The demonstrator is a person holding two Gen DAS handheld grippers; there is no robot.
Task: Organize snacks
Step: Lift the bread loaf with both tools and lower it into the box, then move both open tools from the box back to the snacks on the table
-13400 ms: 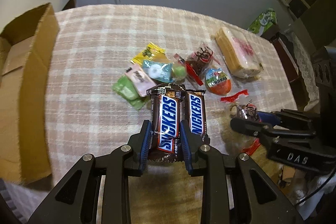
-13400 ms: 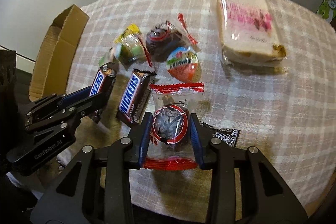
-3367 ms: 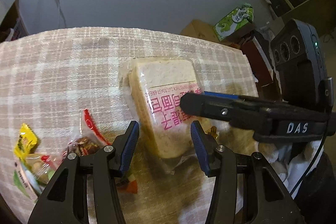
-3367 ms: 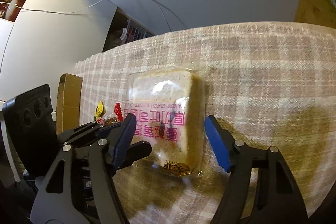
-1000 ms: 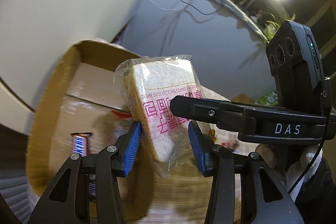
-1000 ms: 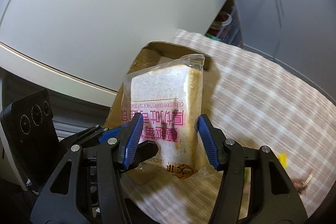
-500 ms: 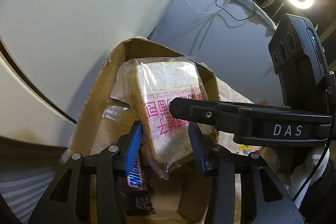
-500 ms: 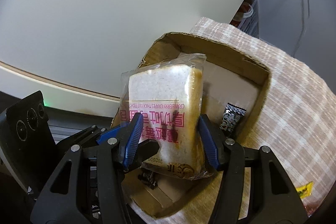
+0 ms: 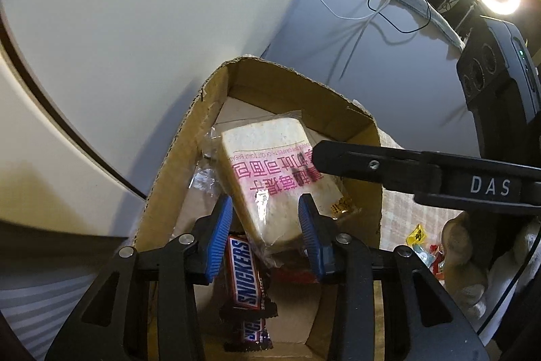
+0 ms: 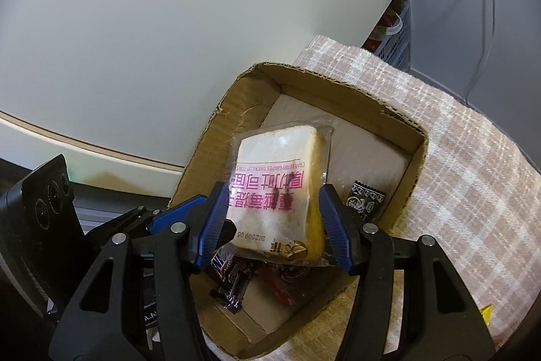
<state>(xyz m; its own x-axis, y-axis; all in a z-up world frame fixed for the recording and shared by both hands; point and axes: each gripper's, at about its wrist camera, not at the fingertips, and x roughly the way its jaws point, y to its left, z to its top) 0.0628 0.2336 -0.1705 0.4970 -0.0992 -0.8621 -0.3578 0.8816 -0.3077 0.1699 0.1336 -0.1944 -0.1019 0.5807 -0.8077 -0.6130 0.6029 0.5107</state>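
We had the bagged toast bread (image 10: 275,192) tilted inside the cardboard box (image 10: 402,158), over the Snickers bars (image 9: 245,273). Our right gripper (image 10: 272,222) pinched it between blue pads, while our left gripper (image 9: 267,235) stood slightly parted around it (contact there unclear). A black patterned candy (image 10: 363,202) lay beside it.

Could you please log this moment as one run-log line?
phase: lowering | held: bread pack | by: left gripper, right gripper | over: cardboard box | inside: Snickers bar
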